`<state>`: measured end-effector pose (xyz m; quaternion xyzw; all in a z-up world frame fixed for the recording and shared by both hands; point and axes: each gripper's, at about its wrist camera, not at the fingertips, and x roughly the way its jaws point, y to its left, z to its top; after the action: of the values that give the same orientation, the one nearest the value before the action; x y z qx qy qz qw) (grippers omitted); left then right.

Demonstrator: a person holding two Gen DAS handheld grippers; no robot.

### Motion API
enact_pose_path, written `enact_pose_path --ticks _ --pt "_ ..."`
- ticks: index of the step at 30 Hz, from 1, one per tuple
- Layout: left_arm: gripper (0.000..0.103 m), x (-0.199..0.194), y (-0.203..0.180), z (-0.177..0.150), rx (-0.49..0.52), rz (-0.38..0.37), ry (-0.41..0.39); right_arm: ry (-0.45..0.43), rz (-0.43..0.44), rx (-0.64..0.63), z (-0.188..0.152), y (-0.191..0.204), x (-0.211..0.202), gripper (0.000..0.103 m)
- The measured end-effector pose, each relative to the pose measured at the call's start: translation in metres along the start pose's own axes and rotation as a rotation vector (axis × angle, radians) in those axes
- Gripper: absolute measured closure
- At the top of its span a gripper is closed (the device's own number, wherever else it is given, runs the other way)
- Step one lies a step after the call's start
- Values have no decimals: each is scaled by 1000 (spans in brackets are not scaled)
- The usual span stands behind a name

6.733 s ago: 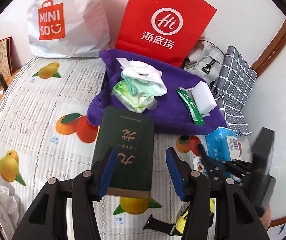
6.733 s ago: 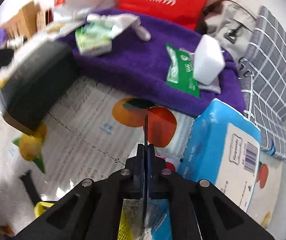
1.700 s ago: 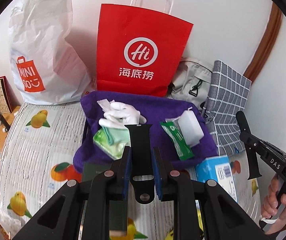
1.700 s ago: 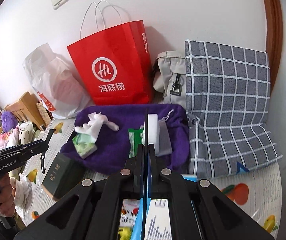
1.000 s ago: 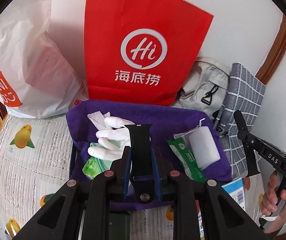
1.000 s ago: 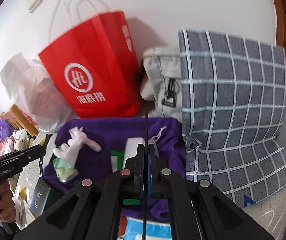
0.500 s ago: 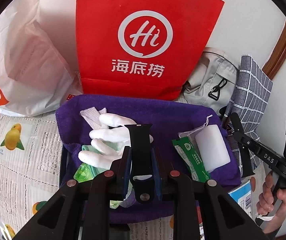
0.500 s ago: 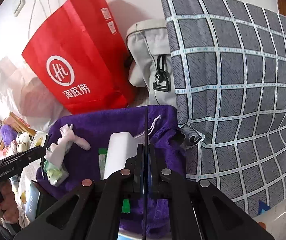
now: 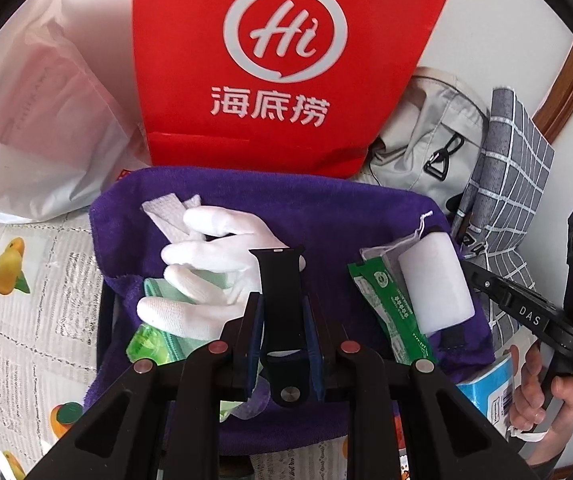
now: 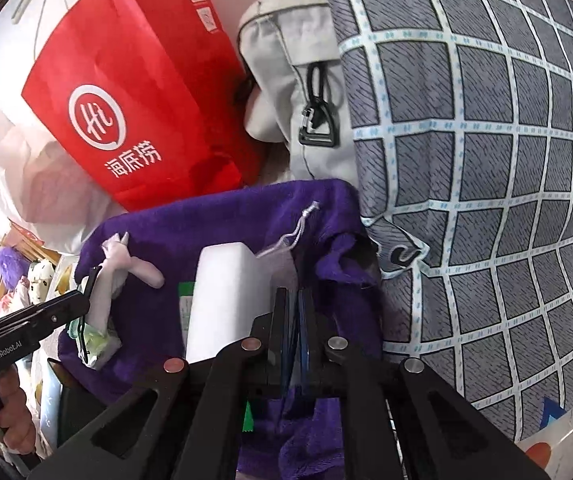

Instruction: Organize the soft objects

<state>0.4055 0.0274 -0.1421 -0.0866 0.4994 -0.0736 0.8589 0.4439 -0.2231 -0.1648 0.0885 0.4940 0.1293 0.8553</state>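
Between the left gripper's [image 9: 282,316] pads a black watch strap [image 9: 280,292] stayed clamped, long axis pointing away, now lower over the purple towel [image 9: 326,208], white glove [image 9: 206,256] just beyond, right gripper [image 10: 294,320] nearly closed, jaws just parting slightly, nothing visible between.

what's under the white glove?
The white glove lies on a green packet, itself on the purple towel. Anything else beneath is covered.

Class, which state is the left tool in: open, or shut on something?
Shut on the black rubber watch strap: the left tool's blue pads press both strap edges, holding it above the purple fleece cloth.
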Motion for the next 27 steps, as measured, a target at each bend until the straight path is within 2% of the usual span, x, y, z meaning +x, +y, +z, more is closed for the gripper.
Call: enact_pose_path --ticks 9,12,14,16,19,22,27 --pt "83 12 -4 -1 4 15 49 7 -6 -21 -3 0 -11 97" --pt "82 15 -2 -2 -9 10 76 4 8 -38 -3 4 -20 83" --pt "82 16 0 -1 -35 1 90 -11 9 -52 -4 9 -27 66" --pt "82 12 2 -1 -40 -4 89 -29 13 -63 -3 16 -33 62" --pt "77 2 3 -1 -41 2 82 -42 21 -82 -4 25 -43 62" --pt "76 -14 4 -4 -52 4 57 -55 25 -97 -10 34 -55 62" --pt "68 -38 5 -22 -66 0 31 -43 15 -152 -43 51 -72 62"
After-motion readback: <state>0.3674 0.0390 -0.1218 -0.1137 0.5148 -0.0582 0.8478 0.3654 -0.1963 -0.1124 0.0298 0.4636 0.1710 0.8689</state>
